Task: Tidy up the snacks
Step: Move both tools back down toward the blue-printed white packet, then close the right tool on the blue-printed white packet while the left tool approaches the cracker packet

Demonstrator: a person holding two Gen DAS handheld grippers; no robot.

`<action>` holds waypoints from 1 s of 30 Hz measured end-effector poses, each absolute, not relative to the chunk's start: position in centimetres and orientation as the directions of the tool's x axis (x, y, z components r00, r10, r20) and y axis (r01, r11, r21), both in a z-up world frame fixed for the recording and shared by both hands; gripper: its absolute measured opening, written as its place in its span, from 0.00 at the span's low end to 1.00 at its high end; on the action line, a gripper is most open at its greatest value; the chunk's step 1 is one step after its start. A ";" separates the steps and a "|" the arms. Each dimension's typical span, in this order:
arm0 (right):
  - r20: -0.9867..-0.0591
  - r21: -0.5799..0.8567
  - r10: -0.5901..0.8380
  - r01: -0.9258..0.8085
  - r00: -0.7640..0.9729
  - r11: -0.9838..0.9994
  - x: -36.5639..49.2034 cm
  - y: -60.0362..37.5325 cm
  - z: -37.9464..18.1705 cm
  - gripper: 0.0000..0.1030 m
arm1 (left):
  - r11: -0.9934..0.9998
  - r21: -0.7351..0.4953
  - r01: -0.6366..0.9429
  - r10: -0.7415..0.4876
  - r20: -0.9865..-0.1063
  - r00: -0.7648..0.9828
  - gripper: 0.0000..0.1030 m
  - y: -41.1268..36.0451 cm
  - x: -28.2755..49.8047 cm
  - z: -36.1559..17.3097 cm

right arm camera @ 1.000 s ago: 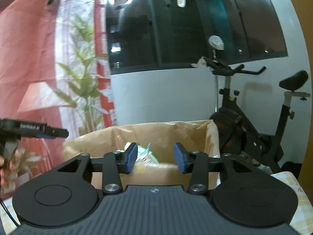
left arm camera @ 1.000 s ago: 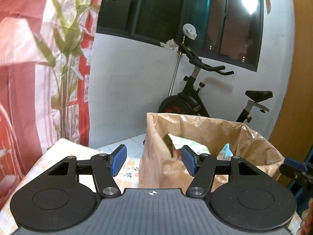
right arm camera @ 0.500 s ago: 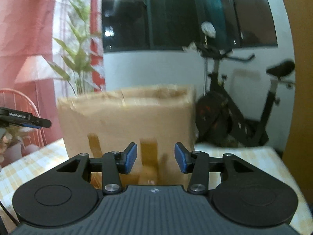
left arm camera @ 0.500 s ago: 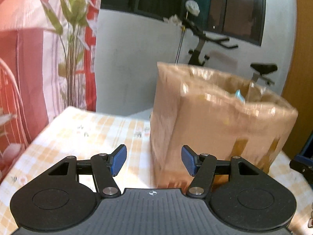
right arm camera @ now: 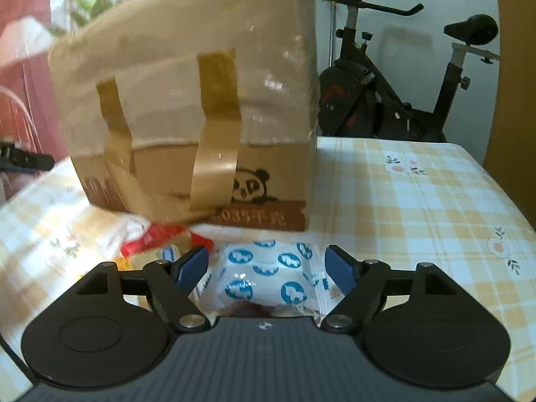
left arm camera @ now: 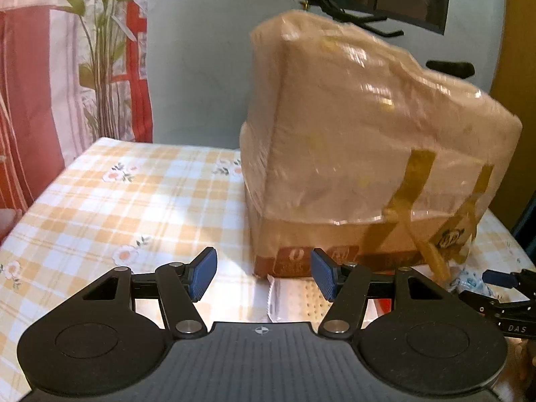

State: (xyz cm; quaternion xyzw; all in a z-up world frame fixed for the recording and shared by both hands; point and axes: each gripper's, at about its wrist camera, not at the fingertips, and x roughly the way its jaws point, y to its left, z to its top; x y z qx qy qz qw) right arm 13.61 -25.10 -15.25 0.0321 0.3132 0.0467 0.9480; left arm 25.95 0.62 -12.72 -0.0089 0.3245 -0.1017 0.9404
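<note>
the cardboard box [right arm camera: 187, 100] carries a panda drawing and a blurred printed strip reading roughly "935" with chinese characters. the other gripper [left arm camera: 502, 305] shows "das".

Left wrist view: sits low on left hand-held gripper [left arm camera: 261, 276], looks slightly down, close to cardboard box [left arm camera: 368, 140] from its left-front corner. Right wrist view: low on right hand-held gripper [right arm camera: 266, 268], faces box's [right arm camera: 187, 100] taped front from right, equally near. Both share box, checked counter [left arm camera: 127, 201] before it (box blurred), exercise bike [right arm camera: 395, 100] behind box.
</note>
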 end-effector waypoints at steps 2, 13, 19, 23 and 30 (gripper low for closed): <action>-0.604 0.077 0.105 -0.074 0.790 0.994 13.8 -24.9 -15.7 0.78 | 0.977 -0.084 0.196 -0.205 -0.617 0.760 0.62 0.3 26.0 -13.2; -0.563 0.116 0.151 -0.102 0.813 0.988 13.4 -25.2 -15.8 0.60 | 0.963 -0.091 0.254 -0.247 -0.678 0.692 0.62 -2.6 26.7 -16.1; -0.562 0.122 0.154 -0.103 0.813 0.987 13.4 -25.2 -15.8 0.60 | 0.958 -0.108 0.266 -0.266 -0.684 0.679 0.62 -3.8 28.0 -16.7; -0.560 0.130 0.158 -0.102 0.813 0.986 13.3 -25.3 -15.8 0.60 | 0.968 -0.120 0.220 -0.240 -0.698 0.674 0.62 -3.2 28.7 -17.3; -0.561 0.132 0.159 -0.102 0.813 0.986 13.4 -25.2 -15.8 0.60 | 0.969 -0.126 0.214 -0.239 -0.699 0.674 0.63 -2.5 27.8 -17.5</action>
